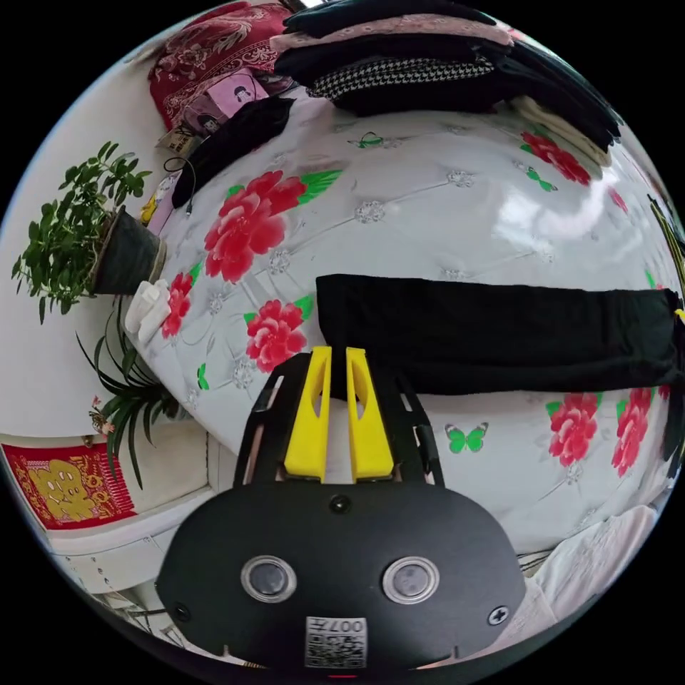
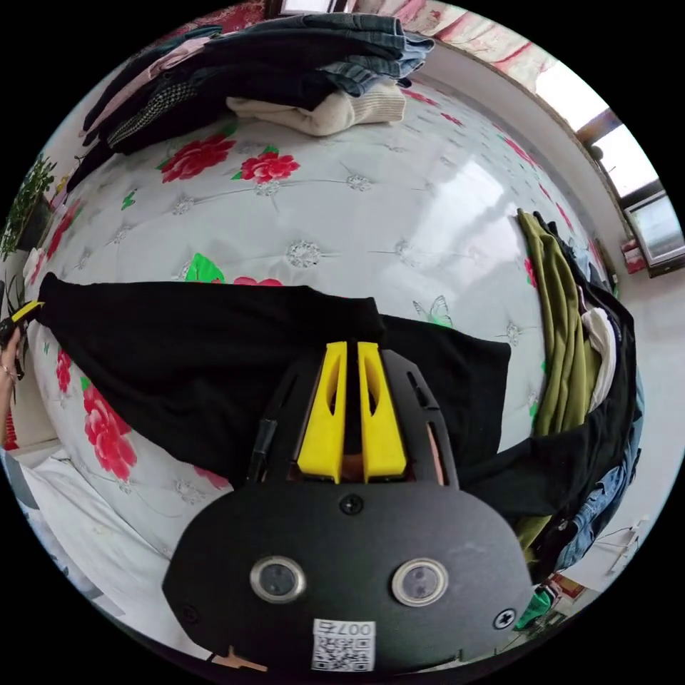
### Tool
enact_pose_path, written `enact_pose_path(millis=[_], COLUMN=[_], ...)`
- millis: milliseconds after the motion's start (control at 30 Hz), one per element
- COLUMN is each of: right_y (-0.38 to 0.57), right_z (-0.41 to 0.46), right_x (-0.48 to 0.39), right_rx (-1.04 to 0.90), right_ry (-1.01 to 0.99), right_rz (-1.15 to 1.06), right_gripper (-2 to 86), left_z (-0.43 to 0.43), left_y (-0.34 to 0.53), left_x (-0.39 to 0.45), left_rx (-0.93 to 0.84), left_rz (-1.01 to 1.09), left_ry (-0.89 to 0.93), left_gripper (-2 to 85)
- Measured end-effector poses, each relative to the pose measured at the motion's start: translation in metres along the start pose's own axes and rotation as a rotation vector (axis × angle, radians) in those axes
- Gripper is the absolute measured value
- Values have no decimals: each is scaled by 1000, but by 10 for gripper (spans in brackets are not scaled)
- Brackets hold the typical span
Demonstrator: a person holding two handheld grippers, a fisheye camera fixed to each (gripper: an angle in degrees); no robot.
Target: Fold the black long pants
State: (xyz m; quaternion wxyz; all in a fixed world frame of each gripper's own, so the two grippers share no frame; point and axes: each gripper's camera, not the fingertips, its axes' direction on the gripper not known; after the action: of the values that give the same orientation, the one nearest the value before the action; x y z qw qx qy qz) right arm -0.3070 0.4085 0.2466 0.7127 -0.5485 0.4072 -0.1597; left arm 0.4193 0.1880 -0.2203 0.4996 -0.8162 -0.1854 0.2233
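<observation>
The black long pants (image 1: 499,332) lie flat as one long band across a white padded surface (image 1: 428,214) printed with red flowers. My left gripper (image 1: 339,349) has its yellow jaws close together, pinching the leg end of the pants. In the right gripper view the pants (image 2: 200,349) stretch leftward to that far end, where the left gripper (image 2: 25,310) shows beside a hand. My right gripper (image 2: 352,346) is shut on the wider waist end, with black cloth between its jaws. The cloth runs straight and taut between the two grippers.
Stacks of folded clothes (image 1: 428,64) (image 2: 285,64) sit along the far side of the surface. A heap of unfolded garments, olive green on top (image 2: 564,342), lies at the right. A potted plant (image 1: 71,228) and a loose black garment (image 1: 235,143) are at the left edge.
</observation>
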Motion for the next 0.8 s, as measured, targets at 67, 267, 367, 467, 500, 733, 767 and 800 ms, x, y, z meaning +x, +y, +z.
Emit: enact_pose_path(millis=[67,267,367,467,500,733,767,800], right_y=[-18,-16,28,89,103,213,216,215], right_z=[5,-7,-45,-78,-83,-75,-70,-67], right_x=[27,78,101,143,154,300,318,326], right_rx=[-7,105,298,437,455,480,484,481], right_ry=[-18,-328,-386,-277,-232,-93,-112,-119], right_rz=[98,336,412,575,629,1103,1125,1127], right_gripper=[31,57,70,84,85,86,78,71], left_z=[2,4,-18,-39,-45,-60,-62,-66], left_y=[-18,-29,1,38,52,105,110,114], left_x=[-4,-40,-50,-52,-51,-23,-13,-2], left_rx=[-16,-49,48,93,97,42,28,20], left_rz=[-5,-174,-239,-269,-279,-313,-300,-283], left_ry=[-5,128,149,154,169,295,313,327], left_gripper=[35,60,32,21,16,-8,-9,-9])
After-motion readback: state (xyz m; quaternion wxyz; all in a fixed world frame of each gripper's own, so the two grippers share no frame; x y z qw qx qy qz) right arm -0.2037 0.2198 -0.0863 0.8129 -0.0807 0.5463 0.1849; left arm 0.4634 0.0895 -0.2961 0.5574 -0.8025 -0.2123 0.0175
